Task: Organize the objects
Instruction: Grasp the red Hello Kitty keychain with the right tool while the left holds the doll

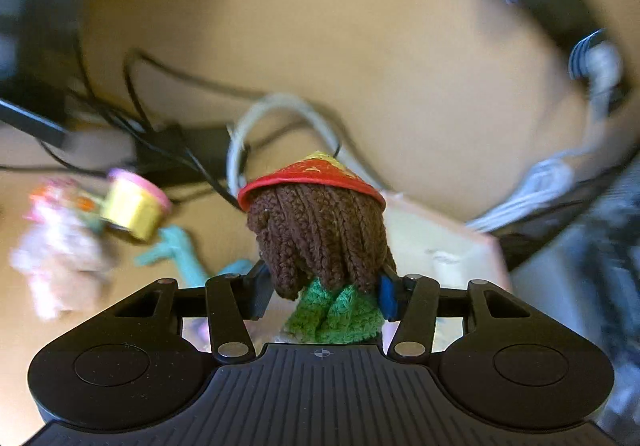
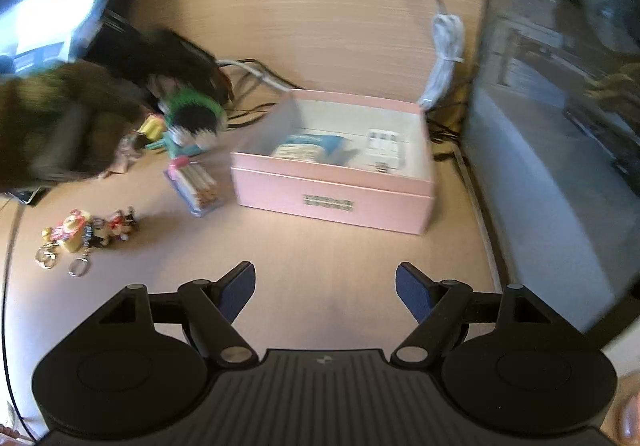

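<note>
A crocheted doll (image 1: 320,234) with brown braided hair, a red and yellow cone hat and a green body sits between my left gripper's (image 1: 320,288) fingers, which are shut on it. The right wrist view shows the same doll (image 2: 192,118) as a blurred green shape left of the open pink box (image 2: 332,202). That box holds a blue-white packet (image 2: 308,150) and a white item (image 2: 384,150). My right gripper (image 2: 326,274) stands open over bare table in front of the box, with nothing between its fingers.
A pencil pack (image 2: 196,186) and keychains (image 2: 80,234) lie left of the box. A yellow tub with pink lid (image 1: 136,206), a teal toy (image 1: 180,250) and black cables (image 1: 160,126) lie behind the doll. A grey cable (image 2: 444,46) runs to the box's back. The table's right edge drops away.
</note>
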### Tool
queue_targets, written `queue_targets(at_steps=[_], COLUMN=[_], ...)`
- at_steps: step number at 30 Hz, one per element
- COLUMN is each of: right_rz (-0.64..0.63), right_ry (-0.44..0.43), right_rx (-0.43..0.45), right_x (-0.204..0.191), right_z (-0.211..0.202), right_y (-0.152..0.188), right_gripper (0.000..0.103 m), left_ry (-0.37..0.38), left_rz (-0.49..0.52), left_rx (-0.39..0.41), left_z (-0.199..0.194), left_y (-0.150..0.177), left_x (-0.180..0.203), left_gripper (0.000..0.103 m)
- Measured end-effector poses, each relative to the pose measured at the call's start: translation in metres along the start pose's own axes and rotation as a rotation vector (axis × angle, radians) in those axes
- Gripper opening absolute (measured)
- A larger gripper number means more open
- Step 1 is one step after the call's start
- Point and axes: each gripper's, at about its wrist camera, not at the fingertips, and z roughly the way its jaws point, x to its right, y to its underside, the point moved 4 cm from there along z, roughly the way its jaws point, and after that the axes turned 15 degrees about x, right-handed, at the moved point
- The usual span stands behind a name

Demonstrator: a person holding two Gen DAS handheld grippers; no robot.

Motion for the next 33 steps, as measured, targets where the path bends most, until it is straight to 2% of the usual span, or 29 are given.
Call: queue_targets(at_steps=[2,3,5,7,10,13,15,18,21,25,29,33], right_rz=[-0.024,-0.038,-0.077,-0.116,-0.216,-0.287,-0.352,-0.42,-0.47,-0.478,-0.53,-0.556], right_ry=[-0.05,-0.089,-0.153,-0.253,-0.388,-0.511,-0.548,-0.554,-0.516,-0.538,-0.512,-0.547], right_rx=[0.007,0.014,-0.005,-0.017,-0.001,-0.011,0.008,0.045,0.086,0.082,0.06,-0.002], right_x=[-0.019,-0.031,-0.059,-0.092,-0.148,-0.205,-0.236,-0.272,-0.291,-0.279,-0.257,-0.247], right_z=[0.006,0.011,0.023,0.03,0.036,0.044,0.05,0.062,0.072,0.073,0.074,0.079], right_y=[-0.004,-0.005,-0.005,-0.005,0.0,0.003,0.005,0.006,0.005,-0.002,-0.004,-0.003], right_gripper=[0.082,0.086,0.086,0.086,0.086,0.086,0.086,0.086,0.086,0.086,0.086,0.077], left_ry=[0.02,-0.001,-0.093,-0.182,-0.304,-0.367,-0.395,-0.399,-0.378,-0.327,-0.287,-0.257], left_rz=[0.033,0.055,0.078,0.088,0.029,-0.043,-0.083,-0.153,-0.167,-0.176,-0.184,-0.2], left_rx=[0.059,0.097,0.148,0.18,0.18,0.173,0.167,0.15,0.132,0.102,0.087,0.08], left_z=[-0.046,-0.068,-0.104,-0.137,-0.177,-0.21,-0.222,-0.24,-0.25,-0.259,-0.249,-0.243], left_y=[-0.012,-0.016,-0.02,-0.017,-0.007,0.01,0.022,0.04,0.052,0.069,0.078,0.08], left_x=[-0.014,-0.024,-0.048,-0.076,-0.116,-0.146,-0.156,-0.17,-0.176,-0.178,-0.172,-0.172], left_gripper=[0.055,0.055,0.055,0.055,0.055,0.055,0.055,0.055,0.055,0.055,0.056,0.056])
